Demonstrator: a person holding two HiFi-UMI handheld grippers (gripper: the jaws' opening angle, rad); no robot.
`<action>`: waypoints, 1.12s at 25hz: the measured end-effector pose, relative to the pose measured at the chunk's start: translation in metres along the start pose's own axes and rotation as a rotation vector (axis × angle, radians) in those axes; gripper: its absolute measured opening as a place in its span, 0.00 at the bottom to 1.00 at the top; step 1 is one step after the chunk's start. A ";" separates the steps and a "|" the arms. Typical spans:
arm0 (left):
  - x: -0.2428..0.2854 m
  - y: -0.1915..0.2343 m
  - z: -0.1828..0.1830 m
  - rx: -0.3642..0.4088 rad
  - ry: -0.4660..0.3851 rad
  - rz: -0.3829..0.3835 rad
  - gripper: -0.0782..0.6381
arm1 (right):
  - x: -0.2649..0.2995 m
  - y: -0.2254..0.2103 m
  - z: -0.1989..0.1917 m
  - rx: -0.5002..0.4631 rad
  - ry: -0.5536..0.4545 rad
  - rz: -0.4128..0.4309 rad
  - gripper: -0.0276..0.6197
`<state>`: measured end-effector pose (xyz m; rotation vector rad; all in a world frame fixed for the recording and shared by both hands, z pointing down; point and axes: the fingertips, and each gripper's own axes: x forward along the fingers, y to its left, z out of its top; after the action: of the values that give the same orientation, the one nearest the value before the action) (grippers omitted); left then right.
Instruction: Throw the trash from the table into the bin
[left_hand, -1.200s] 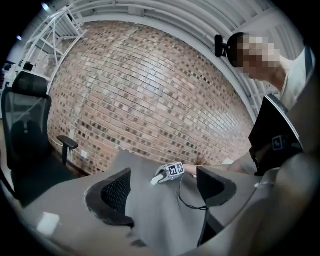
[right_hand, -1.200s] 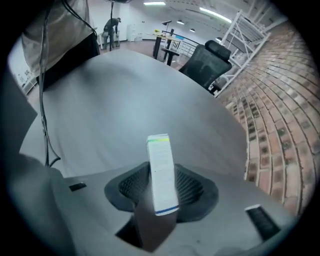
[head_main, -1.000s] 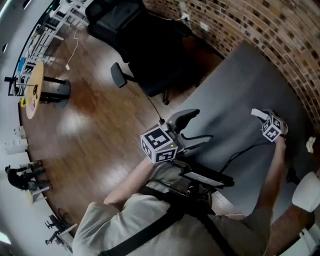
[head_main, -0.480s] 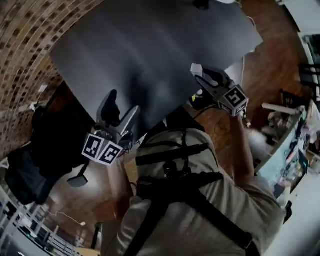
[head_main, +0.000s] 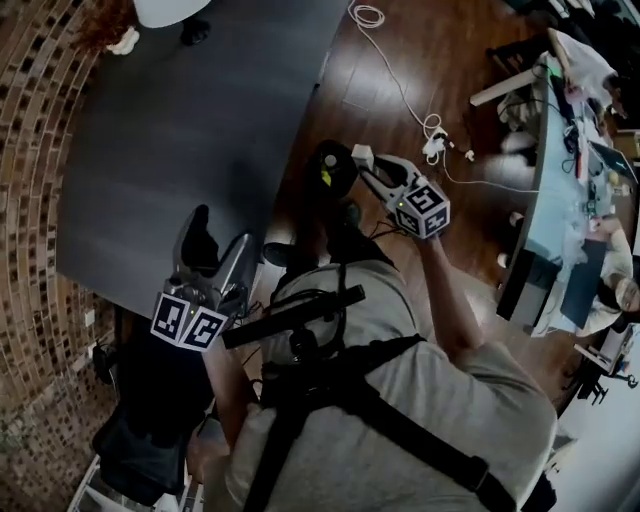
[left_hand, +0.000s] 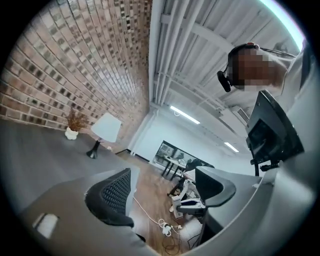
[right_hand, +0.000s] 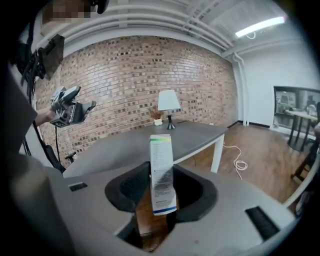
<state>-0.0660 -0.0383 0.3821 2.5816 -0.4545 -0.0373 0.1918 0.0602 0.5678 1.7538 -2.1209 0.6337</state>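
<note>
Right gripper (right_hand: 161, 189) is clamped on a box (right_hand: 161, 170). The box sits between its pads, long axis upright, top poking above the jaws. Left gripper (left_hand: 162, 192) is wide apart and has just been closing slightly, nothing between.

A red-brown brick wall (right_hand: 125, 75) runs along the long matte grey desk (head_main: 180, 130). A white shaded table lamp (right_hand: 169, 101) stands at its far end. A white cable (head_main: 368, 15) trails over the dark polished wooden floor (head_main: 480, 240) under a ceiling strip light (right_hand: 260, 26).
</note>
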 end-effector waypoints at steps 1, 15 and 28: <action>0.015 -0.010 -0.005 -0.003 0.012 -0.005 0.66 | -0.003 -0.007 -0.006 0.009 -0.001 0.006 0.29; 0.136 -0.071 -0.023 -0.035 0.077 -0.035 0.66 | 0.014 -0.052 -0.035 0.002 0.035 0.134 0.30; 0.211 -0.047 0.005 -0.051 0.108 -0.300 0.66 | 0.060 -0.084 -0.077 0.126 0.182 -0.070 0.33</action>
<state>0.1474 -0.0715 0.3674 2.5639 -0.0238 -0.0142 0.2588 0.0376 0.6756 1.7528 -1.9270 0.8882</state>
